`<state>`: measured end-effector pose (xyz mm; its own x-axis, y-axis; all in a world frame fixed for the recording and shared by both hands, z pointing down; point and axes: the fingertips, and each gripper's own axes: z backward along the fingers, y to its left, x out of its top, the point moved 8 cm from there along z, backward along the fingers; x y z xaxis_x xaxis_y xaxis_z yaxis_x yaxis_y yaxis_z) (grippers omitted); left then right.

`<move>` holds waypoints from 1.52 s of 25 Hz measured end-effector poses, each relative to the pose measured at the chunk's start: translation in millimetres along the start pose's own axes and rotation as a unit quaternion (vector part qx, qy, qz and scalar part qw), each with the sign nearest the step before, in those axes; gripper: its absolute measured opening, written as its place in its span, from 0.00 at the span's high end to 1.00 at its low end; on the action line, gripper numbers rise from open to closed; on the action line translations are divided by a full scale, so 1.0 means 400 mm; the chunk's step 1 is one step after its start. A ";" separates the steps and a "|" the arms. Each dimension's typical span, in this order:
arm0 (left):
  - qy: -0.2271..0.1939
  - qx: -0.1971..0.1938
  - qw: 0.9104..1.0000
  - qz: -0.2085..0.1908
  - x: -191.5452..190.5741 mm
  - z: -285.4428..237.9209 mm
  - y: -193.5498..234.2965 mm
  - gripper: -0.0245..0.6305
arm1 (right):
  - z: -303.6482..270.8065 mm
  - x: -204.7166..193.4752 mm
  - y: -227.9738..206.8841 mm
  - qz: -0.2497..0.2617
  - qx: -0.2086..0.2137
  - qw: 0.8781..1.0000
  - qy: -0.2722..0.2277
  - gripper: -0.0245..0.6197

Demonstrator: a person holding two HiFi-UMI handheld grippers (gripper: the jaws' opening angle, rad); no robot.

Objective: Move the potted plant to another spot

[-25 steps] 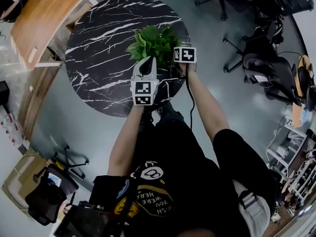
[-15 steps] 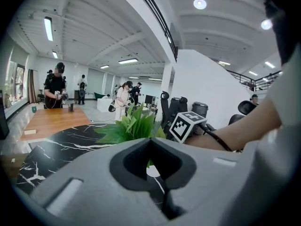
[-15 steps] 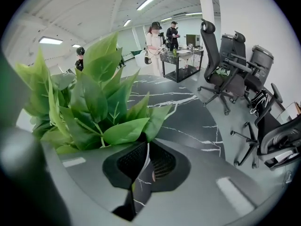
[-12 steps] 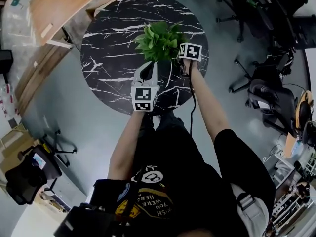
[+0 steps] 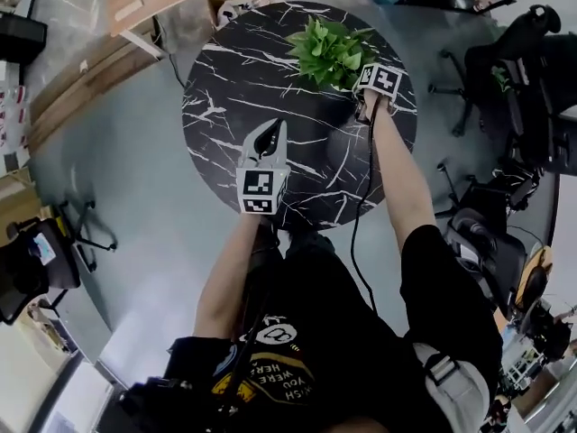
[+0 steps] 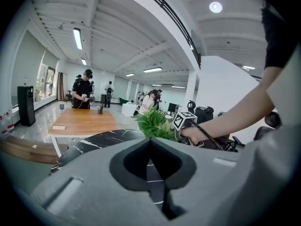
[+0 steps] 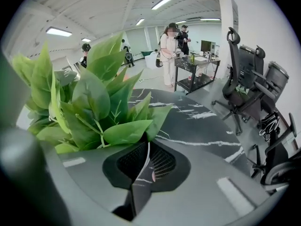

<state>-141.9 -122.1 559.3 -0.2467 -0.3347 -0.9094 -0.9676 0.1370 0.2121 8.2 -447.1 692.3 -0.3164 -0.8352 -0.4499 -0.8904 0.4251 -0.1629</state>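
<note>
My right hand-held gripper (image 7: 146, 164) is clamped on the rim of the potted plant (image 5: 329, 50), which is at the desk's (image 5: 234, 106) far edge. I judge it light but top-heavy, so grip the rim, not the soft leaves (image 7: 94, 107). Earlier it stood mid-desk. My left hand-held gripper (image 5: 270, 129), closed and empty, has dropped back.

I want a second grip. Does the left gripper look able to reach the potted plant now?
Probably yes: only bare table lies between the left gripper and the potted plant.
</note>
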 end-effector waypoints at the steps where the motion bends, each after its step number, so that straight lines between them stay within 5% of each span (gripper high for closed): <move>1: -0.001 0.012 1.000 0.005 -0.001 0.009 0.023 0.96 | -0.019 0.025 0.020 0.009 0.001 1.000 -0.001 0.94; 8: -0.012 0.088 0.995 0.038 -0.018 0.079 0.172 0.96 | -0.153 0.173 0.224 0.076 0.029 0.997 0.003 0.94; 16: -0.029 0.141 0.987 0.068 -0.032 0.164 0.290 0.96 | -0.220 0.200 0.528 0.162 0.077 0.984 0.013 0.94; 27: -0.043 0.187 0.978 0.079 -0.040 0.292 0.333 0.96 | -0.170 -0.013 0.896 0.304 0.162 0.938 0.048 0.94; 33: -0.045 0.208 0.974 0.081 -0.066 0.379 0.330 0.96 | -0.085 -0.204 0.969 0.357 0.191 0.912 0.064 0.94; 38: -0.051 0.219 0.970 0.091 -0.091 0.441 0.306 0.96 | -0.023 -0.327 0.984 0.370 0.206 0.903 0.074 0.93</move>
<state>-242.0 71.1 555.2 -0.3842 -0.1771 -0.9061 -0.7869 0.5761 0.2210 -304.0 -173.8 695.0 -0.8425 -0.2935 -0.4516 -0.2297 0.9542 -0.1917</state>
